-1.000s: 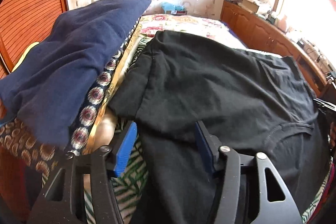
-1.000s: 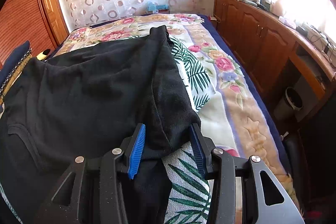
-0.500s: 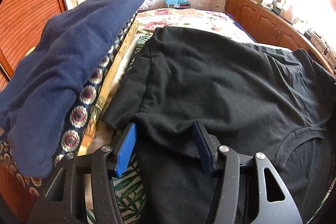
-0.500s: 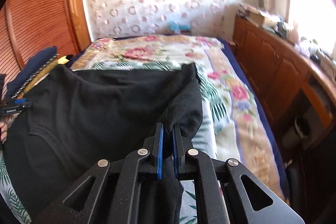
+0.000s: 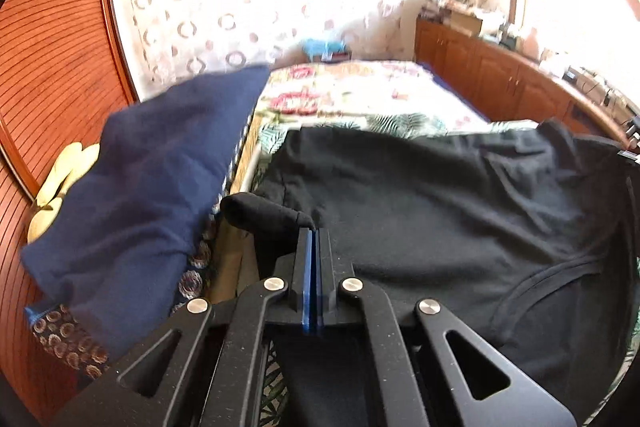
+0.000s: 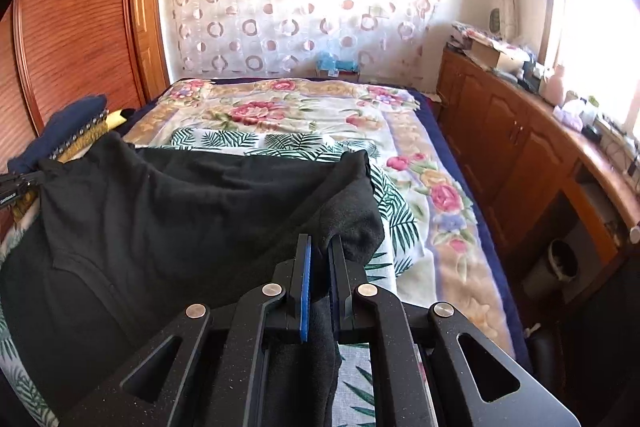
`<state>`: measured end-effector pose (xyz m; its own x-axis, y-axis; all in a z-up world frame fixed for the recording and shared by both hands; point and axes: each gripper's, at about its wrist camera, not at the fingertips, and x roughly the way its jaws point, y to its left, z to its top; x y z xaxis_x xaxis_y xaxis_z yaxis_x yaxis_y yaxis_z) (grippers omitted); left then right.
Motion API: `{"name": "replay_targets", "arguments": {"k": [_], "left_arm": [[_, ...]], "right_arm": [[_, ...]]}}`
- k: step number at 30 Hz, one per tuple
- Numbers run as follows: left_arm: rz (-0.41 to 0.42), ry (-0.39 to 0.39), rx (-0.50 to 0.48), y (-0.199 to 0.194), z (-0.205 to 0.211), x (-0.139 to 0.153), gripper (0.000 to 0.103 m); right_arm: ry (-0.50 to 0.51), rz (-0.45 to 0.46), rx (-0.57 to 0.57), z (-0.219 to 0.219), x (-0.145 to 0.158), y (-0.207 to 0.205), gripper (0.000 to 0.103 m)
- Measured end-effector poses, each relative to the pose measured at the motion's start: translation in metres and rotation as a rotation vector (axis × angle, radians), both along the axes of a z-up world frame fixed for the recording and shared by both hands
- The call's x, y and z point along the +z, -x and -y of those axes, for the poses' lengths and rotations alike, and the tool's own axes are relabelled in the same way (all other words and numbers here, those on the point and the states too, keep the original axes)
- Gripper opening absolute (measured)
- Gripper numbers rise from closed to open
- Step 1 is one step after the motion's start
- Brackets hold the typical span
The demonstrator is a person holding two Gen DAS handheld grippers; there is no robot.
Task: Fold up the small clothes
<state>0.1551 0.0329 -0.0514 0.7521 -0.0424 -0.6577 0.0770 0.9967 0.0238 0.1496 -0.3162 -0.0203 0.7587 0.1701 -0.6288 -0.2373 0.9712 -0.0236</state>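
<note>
A black T-shirt (image 5: 440, 219) lies spread across the bed, collar toward the near side. My left gripper (image 5: 314, 231) is closing on the shirt's left sleeve, and its blue pads (image 5: 307, 267) meet on the cloth, lifting it into a small roll. In the right wrist view the same shirt (image 6: 180, 219) stretches leftward. My right gripper (image 6: 320, 241) is shut on the opposite sleeve, with black fabric bunched between the fingers and raised off the blanket. The left gripper's tip (image 6: 16, 187) shows at that view's left edge.
The bed carries a floral blanket (image 6: 300, 111) with a palm-leaf sheet under the shirt. A navy cloth (image 5: 140, 195) sits on a patterned pile at the left. A wooden wardrobe (image 6: 72, 27) stands left; cabinets (image 6: 520, 147) and a bin (image 6: 560, 263) stand right.
Both grippers went from open around the sleeves to shut on them, the right first, then the left. Both rose, pulling the shirt's edges up off the bed.
</note>
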Motion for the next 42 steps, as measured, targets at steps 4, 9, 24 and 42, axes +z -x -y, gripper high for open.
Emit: {"name": "replay_targets", "arguments": {"k": [4, 9, 24, 42], "left_arm": [[0.046, 0.027, -0.005, 0.01, -0.003, 0.016, 0.002], [0.109, 0.052, -0.015, 0.026, -0.006, 0.036, 0.002], [0.211, 0.114, -0.035, 0.128, -0.035, 0.059, 0.002], [-0.023, 0.079, -0.01, 0.177, -0.038, -0.031, 0.017]], "right_arm": [[-0.019, 0.015, -0.031, 0.001, 0.006, -0.003, 0.007], [-0.049, 0.051, -0.028, -0.003, 0.016, 0.002, 0.007], [-0.12, 0.143, 0.112, 0.029, 0.039, 0.129, 0.005], [-0.064, -0.105, 0.034, 0.051, -0.065, 0.136, 0.014]]}}
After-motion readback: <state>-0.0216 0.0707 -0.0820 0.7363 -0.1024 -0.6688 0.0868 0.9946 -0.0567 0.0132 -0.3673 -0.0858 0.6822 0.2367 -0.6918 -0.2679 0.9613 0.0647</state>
